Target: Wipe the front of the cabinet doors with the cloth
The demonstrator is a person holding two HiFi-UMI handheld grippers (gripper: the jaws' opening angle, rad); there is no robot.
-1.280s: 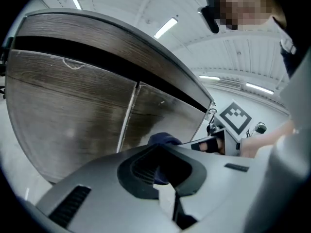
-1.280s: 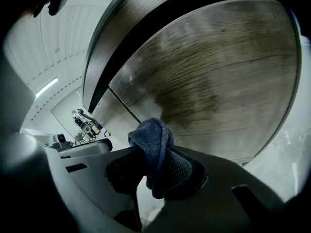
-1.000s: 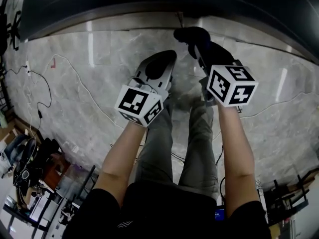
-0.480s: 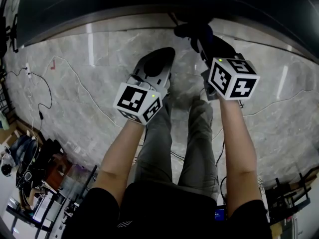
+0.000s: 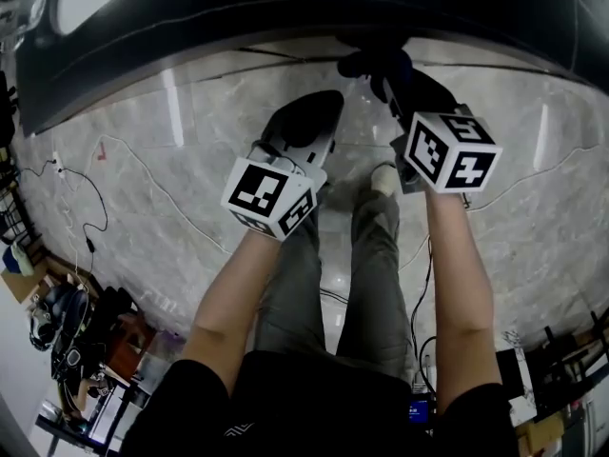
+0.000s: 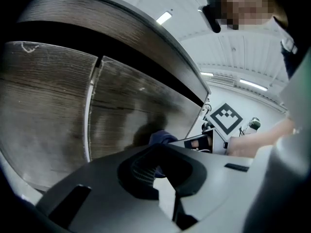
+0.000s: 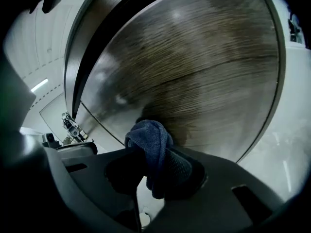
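Observation:
The dark wood-grain cabinet doors (image 5: 285,8) run along the top of the head view. They fill the right gripper view (image 7: 194,67), and a seam splits them in the left gripper view (image 6: 131,106). My right gripper (image 5: 385,69) (image 7: 155,171) is shut on a bunched dark blue cloth (image 5: 366,62) (image 7: 153,144), which is pressed against the lower part of a door. My left gripper (image 5: 309,122) (image 6: 160,171) hangs over the floor just left of it, shut with nothing in it. Past its jaws the cloth (image 6: 163,137) shows against the door.
A grey marble floor (image 5: 171,188) lies below the cabinet, with thin cables (image 5: 124,131) trailing across it. The person's legs (image 5: 343,284) stand under the grippers. Bags and equipment (image 5: 76,341) crowd the lower left, and metal stands (image 5: 561,369) sit at the lower right.
The right gripper and cloth have edged a little closer to the cabinet base. The head view has shifted and shows more of the cabinet. The left gripper has barely moved.

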